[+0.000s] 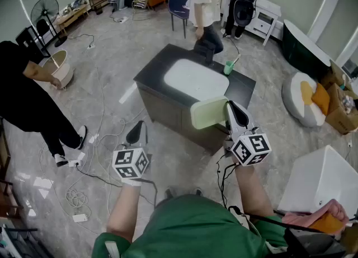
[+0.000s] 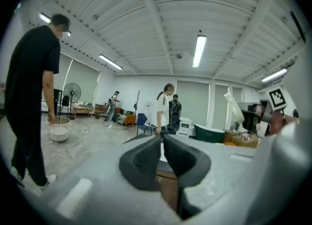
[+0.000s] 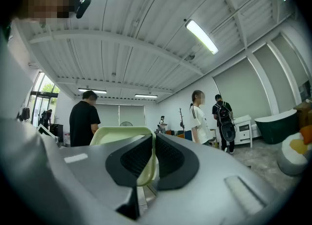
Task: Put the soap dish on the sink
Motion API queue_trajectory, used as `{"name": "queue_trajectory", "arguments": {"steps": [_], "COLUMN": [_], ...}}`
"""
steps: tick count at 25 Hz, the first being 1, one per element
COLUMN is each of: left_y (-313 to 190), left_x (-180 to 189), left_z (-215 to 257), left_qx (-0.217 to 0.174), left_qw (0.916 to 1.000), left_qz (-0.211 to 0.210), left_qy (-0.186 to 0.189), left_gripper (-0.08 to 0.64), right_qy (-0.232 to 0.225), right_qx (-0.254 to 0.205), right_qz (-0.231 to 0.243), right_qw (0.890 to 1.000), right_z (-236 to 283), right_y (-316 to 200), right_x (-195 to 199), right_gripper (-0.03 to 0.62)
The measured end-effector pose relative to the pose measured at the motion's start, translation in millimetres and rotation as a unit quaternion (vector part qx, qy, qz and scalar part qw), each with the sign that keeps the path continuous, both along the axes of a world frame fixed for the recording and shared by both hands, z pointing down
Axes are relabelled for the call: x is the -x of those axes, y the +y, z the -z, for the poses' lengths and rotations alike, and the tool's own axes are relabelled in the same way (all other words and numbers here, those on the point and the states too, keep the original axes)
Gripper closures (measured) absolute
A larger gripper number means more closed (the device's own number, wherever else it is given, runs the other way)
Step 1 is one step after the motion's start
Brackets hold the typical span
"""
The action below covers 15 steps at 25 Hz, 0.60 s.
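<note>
A pale green soap dish (image 1: 208, 112) hangs in the air at the near side of the dark sink cabinet (image 1: 246, 90), whose top holds a white basin (image 1: 196, 79). My right gripper (image 1: 233, 109) is shut on the dish's rim; in the right gripper view the dish (image 3: 122, 132) stands between the black jaws (image 3: 153, 140). My left gripper (image 1: 137, 131) is lower left of the cabinet, over the floor, jaws together and holding nothing (image 2: 162, 143).
A green cup (image 1: 229, 67) stands on the cabinet's far right corner. Cables (image 1: 98, 139) trail over the floor at left. A person in black (image 1: 28, 106) stands at left, others (image 1: 206, 5) beyond the cabinet. A white box (image 1: 316, 181) sits at right.
</note>
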<state>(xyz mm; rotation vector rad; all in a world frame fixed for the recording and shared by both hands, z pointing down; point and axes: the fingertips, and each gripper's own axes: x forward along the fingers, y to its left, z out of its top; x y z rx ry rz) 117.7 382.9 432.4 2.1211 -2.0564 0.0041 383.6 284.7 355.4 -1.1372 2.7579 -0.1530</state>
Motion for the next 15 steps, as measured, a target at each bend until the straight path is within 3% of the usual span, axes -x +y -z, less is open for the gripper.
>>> {"name": "queue_trajectory", "arguments": {"steps": [15], "left_y": [-9.5], "left_x": [-74.9], "left_z": [9.8], "left_qx": [0.004], "left_qw": [0.9996], "left_qz": [0.013], "left_qy": [-0.025], "left_gripper": [0.546], "right_qy": [-0.034], "right_qx": [0.011], "right_qz": [0.033], "right_qw": [0.999], "right_z": [2.4], "right_y": [-19.9], "right_x": [-65.1], "right_gripper": [0.571]}}
